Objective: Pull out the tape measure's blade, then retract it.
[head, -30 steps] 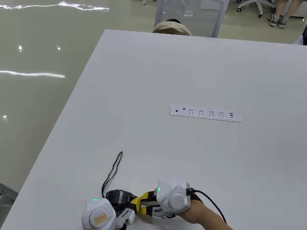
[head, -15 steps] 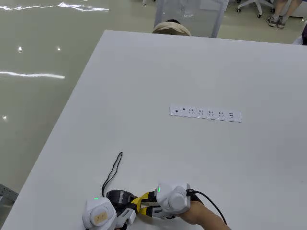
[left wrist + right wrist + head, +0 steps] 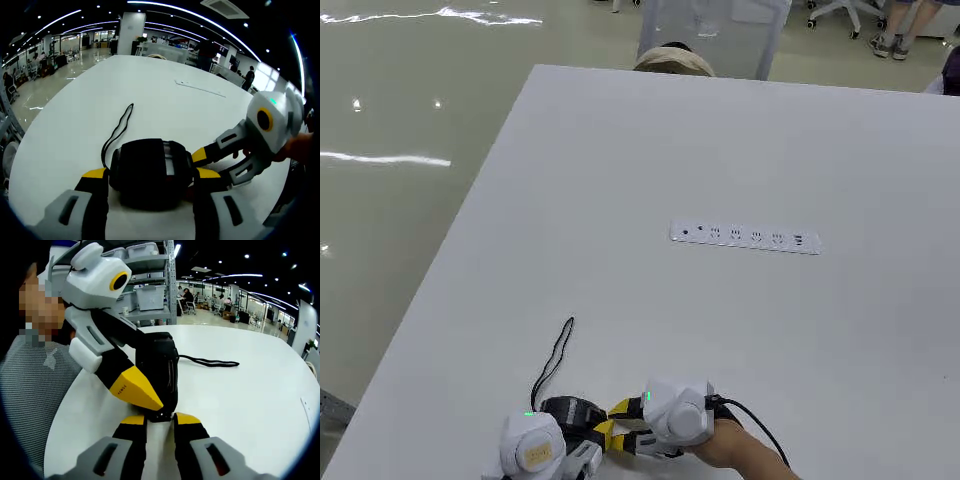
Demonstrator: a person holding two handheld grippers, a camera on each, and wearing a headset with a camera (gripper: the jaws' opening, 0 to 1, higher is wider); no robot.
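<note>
Down at the near-left edge of the table (image 3: 720, 150), left claw (image 3: 151, 176) clamps the tape measure (image 3: 159, 370); right claw (image 3: 159, 422), at its 3 o'clock, looks pinched shut on the blade tip (image 3: 161, 415). Pull prob goes twd 3.

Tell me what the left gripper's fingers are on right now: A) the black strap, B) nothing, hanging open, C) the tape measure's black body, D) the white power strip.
C: the left gripper view shows the left gripper with its fingers pressed against both sides of the tape measure, while the strap lies free on the table beyond.
</note>
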